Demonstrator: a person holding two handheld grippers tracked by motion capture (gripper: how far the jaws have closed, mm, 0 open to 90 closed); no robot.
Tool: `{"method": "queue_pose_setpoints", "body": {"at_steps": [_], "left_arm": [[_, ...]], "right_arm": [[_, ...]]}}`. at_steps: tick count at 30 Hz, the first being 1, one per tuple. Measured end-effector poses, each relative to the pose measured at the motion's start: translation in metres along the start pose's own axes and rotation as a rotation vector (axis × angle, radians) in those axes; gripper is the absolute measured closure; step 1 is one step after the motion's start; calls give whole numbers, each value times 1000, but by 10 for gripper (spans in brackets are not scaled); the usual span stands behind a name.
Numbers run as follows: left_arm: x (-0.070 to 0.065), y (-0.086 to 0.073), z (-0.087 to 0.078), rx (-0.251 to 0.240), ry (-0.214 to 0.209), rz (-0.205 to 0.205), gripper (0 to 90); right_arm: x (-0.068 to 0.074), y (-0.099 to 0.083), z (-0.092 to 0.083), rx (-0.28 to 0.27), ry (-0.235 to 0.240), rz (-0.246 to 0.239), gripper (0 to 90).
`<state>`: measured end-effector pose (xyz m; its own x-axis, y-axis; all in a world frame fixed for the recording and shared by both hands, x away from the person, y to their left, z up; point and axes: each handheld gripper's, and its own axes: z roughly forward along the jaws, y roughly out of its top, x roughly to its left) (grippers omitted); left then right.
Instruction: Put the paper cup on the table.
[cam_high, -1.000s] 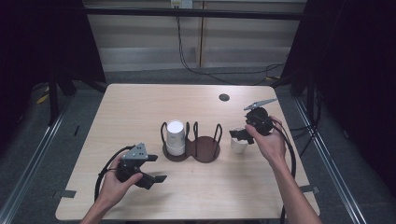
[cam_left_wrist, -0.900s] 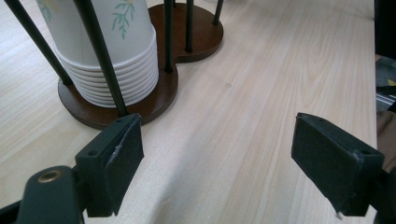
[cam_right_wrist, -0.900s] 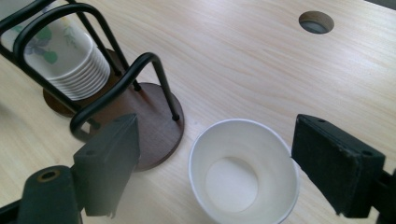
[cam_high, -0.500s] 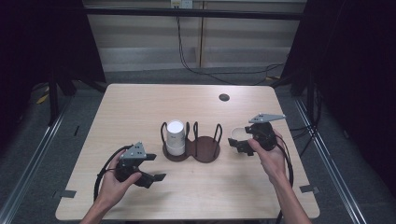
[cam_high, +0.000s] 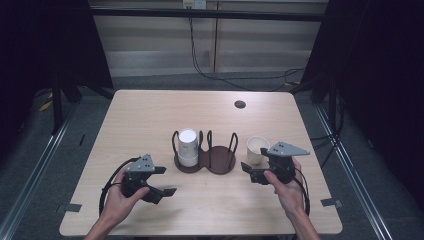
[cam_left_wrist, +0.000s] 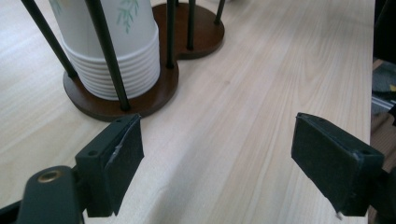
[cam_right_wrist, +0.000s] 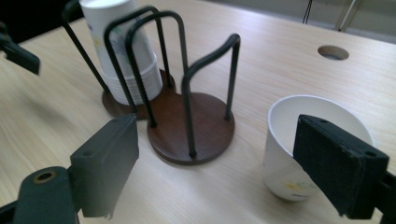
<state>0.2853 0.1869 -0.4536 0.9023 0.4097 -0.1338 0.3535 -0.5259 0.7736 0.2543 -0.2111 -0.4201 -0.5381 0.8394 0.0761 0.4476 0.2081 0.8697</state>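
A single paper cup (cam_high: 257, 148) stands upright and open-mouthed on the table (cam_high: 150, 115), just right of the wooden cup holder (cam_high: 205, 159) and free of both tools. The right tool (cam_high: 259, 169), jaws spread and just opened wider, sits just beside the cup; in the right gripper view one pad overlaps the cup's rim, though contact cannot be judged. The left tool (cam_high: 161, 181) rests near the table's front edge, jaws spread on nothing. A stack of cups (cam_high: 188, 147) stands upside down in the holder's left bay.
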Motion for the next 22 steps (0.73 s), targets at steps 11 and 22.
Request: {"method": "queue_pose_setpoints", "body": {"at_steps": [11,22], "left_arm": [[-4,-6,4,-17,-9,-21,168],[-6,-16,8,-58,23,-60,168]], "right_arm": [[23,-29,6,-26,72,20,143],[32,-43,19,-2,103,-10,152]]}}
